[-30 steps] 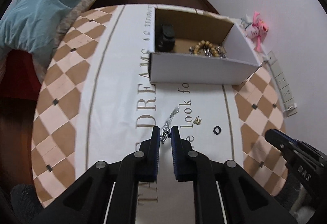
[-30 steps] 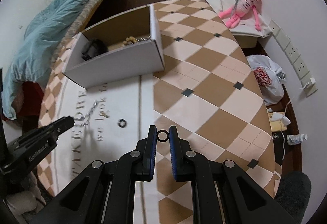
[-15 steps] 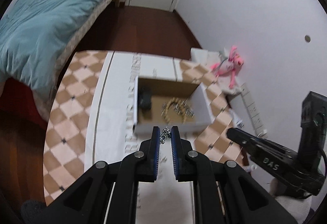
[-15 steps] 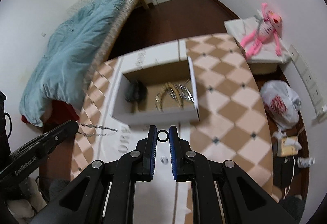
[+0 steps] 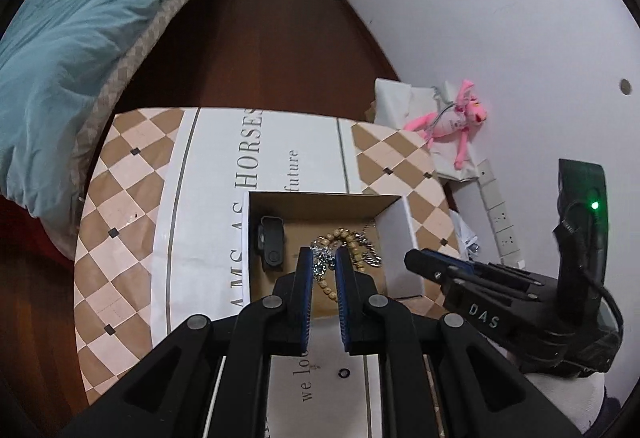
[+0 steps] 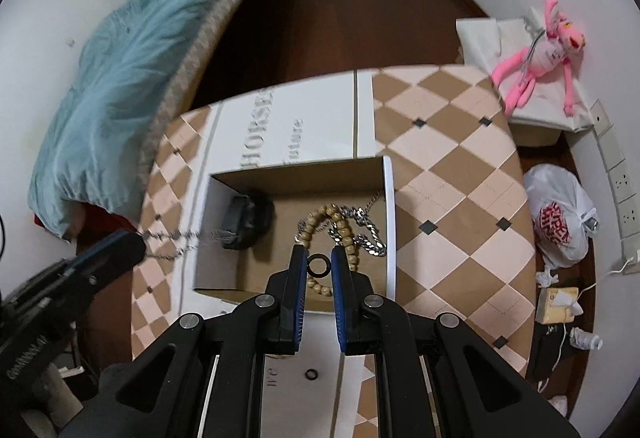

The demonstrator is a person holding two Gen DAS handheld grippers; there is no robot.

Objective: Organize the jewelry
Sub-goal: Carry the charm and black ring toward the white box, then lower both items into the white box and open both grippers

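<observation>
An open cardboard box [image 5: 410,234] [image 6: 390,222] stands on the table, holding a wooden bead bracelet [image 5: 340,238] [image 6: 320,222], a silver chain [image 6: 370,234] and a black object [image 5: 272,244] [image 6: 248,218]. My left gripper [image 5: 323,260] [image 6: 132,242] is shut on a thin silver necklace [image 5: 320,264] [image 6: 184,238], which trails sideways over the box's left wall in the right wrist view. My right gripper [image 6: 319,262] [image 5: 416,262] is shut on a small black ring [image 6: 319,265] above the box's near side.
Another small black ring [image 5: 343,373] [image 6: 311,374] lies on the white printed cloth [image 5: 216,166] near the table's front. A bed with a teal duvet [image 5: 80,18] lies left. A pink plush toy [image 5: 452,122] and a plastic bag [image 6: 560,222] lie by the right wall.
Both grippers rose from the table and moved forward over the box, each still shut on its item. The table now looks farther away in both views.
</observation>
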